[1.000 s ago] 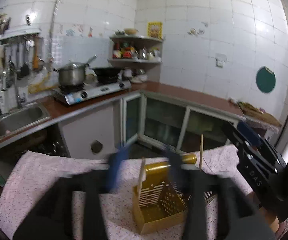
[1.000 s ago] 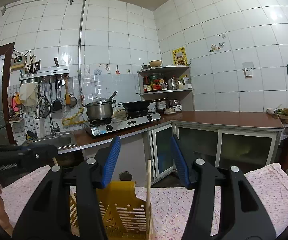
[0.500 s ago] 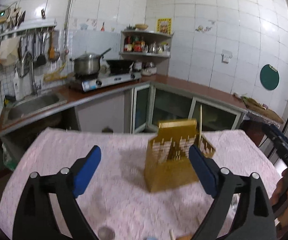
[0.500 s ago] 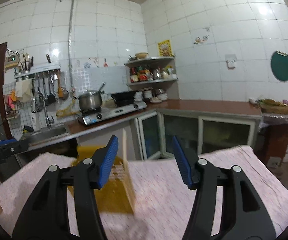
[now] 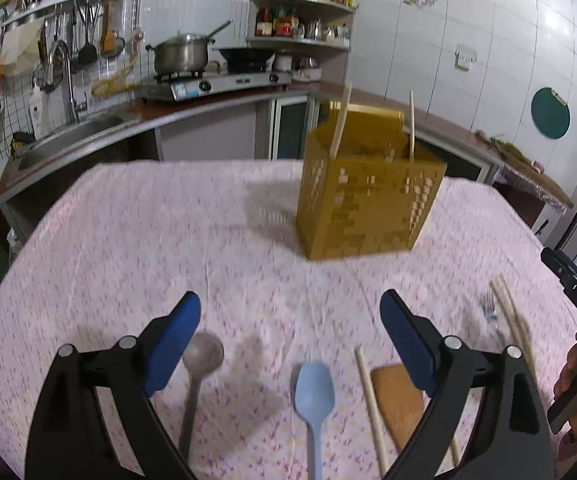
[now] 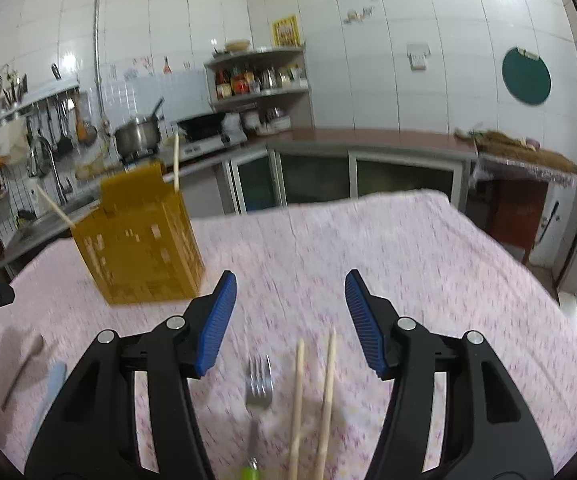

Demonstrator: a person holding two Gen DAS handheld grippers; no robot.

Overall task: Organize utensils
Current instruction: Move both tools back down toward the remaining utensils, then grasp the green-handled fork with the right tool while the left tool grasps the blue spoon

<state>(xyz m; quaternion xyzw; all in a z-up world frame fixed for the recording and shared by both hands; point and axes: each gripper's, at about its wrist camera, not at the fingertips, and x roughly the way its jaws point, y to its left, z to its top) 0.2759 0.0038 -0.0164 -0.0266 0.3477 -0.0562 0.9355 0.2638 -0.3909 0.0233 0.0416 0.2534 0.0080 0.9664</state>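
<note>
- The left hand-held gripper (image 5: 290, 336) hangs over the table (image 5: 128, 240), jaws spread wide with nothing between them.
- Below it lie a metal spoon (image 5: 202, 364), a blue spoon (image 5: 314, 392) and what looks like a wooden spatula (image 5: 398, 400).
- The right hand-held gripper (image 6: 290, 312) is parted and empty above a fork (image 6: 259, 384) and two chopsticks (image 6: 312, 392).
- The yellow utensil holder (image 5: 368, 204) stands upright farther back, two chopsticks in it.

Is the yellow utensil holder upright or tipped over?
Upright. The holder stands on its base on the tablecloth, with two chopsticks sticking up out of its top.
</note>
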